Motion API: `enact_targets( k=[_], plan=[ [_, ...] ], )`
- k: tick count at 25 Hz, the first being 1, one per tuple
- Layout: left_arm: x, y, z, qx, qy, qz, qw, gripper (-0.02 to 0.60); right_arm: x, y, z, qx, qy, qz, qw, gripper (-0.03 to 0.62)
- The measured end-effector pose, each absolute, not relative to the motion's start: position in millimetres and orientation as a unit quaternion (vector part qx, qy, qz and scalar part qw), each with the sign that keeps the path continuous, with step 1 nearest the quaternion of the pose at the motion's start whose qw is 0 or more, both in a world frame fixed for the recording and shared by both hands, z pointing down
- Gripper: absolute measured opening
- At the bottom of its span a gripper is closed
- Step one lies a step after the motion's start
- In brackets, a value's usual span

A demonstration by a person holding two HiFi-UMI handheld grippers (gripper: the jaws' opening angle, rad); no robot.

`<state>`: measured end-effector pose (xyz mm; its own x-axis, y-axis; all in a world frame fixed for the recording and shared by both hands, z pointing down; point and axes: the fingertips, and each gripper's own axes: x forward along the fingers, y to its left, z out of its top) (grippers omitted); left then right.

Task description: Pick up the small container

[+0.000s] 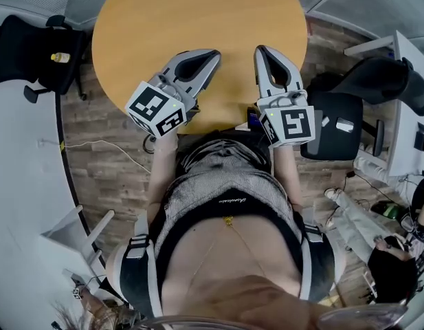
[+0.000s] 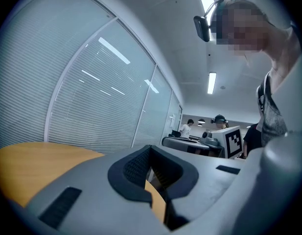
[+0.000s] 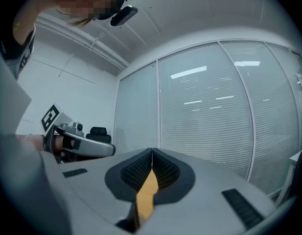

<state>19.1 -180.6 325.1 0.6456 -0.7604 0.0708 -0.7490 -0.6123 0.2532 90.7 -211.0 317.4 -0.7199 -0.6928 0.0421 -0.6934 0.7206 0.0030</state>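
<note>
The round wooden table (image 1: 198,19) fills the twelve o'clock part of the head view, its top plain orange-brown. Both tools hang level over its near edge. The left gripper (image 1: 213,55) points toward one o'clock and its jaws are together at the tips, with nothing between them; its own view shows the dark pads (image 2: 136,168) meeting and only table wood in the slot behind them. The right gripper (image 1: 262,49) points toward eleven o'clock, just beside the left one, and its jaws are pressed together too, empty, with a sliver of table in the gap below the pads (image 3: 165,170).

A black chair (image 1: 33,53) stands off the table at ten o'clock, and a small pale bottle-like thing (image 1: 59,57) lies on it. I cannot tell whether this is the small container; it is well apart from both grippers. An office chair (image 1: 335,126) sits at three o'clock.
</note>
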Motion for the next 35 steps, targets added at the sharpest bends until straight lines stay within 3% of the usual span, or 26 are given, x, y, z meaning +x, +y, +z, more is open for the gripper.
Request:
enact_targets(
  k=[18,35],
  plan=[
    [-45,-165,335,0.908,-0.387,-0.024,0.156,0.018,60,-204,320,0.443,-0.896,0.021,0.017,0.018],
    [-58,-153,345,0.917,-0.363,-0.01,0.166,0.018,45,-189,343,0.469,-0.881,0.033,0.041,0.018]
  ],
)
